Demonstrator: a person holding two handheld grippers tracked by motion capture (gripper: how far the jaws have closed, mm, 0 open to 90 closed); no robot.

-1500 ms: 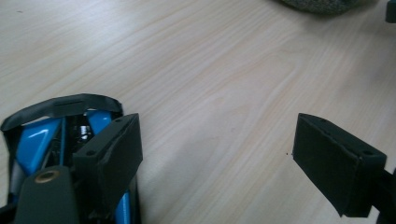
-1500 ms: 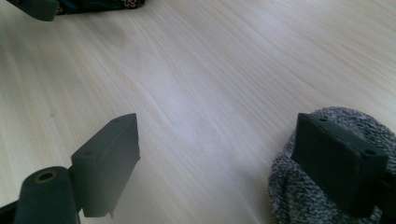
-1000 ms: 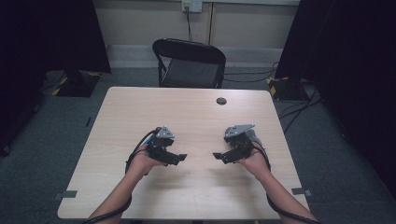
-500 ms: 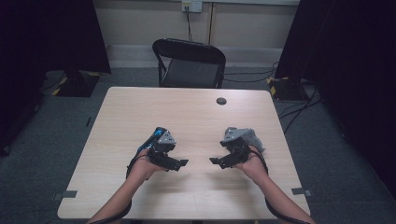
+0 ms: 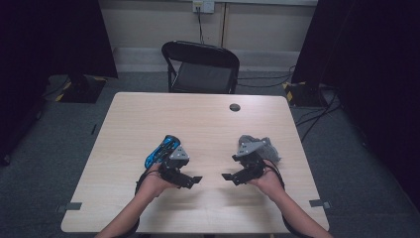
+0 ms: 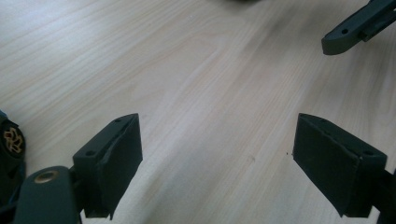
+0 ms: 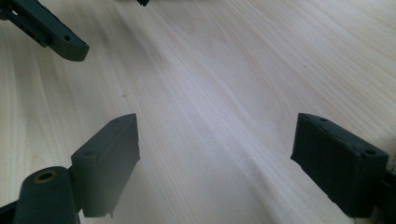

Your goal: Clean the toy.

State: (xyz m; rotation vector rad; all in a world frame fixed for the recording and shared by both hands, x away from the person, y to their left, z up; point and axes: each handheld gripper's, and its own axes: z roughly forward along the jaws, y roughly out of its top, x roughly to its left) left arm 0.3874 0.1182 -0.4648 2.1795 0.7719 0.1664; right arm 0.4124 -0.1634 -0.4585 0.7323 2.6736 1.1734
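My left gripper [image 5: 194, 179] and right gripper [image 5: 228, 176] hover low over the near half of the wooden table [image 5: 208, 124], tips pointing at each other. Both are open with bare wood between their jaws, as the left gripper view [image 6: 219, 135] and the right gripper view [image 7: 217, 133] show. A blue and black object [image 5: 161, 150] lies just behind the left gripper. Its dark end, which bears a gold emblem [image 6: 10, 140], shows at the left edge of the left gripper view. Behind the right gripper lies a crumpled grey thing [image 5: 263, 147].
A small black round disc [image 5: 235, 107] sits near the table's far edge. A black folding chair [image 5: 200, 67] stands beyond that edge. Cables run over the floor at the far right [image 5: 307, 99]. Each gripper view shows a jaw of the other gripper far off.
Both hands have drawn back toward the person's side of the table. The blue object and the grey thing now lie uncovered behind the grippers.
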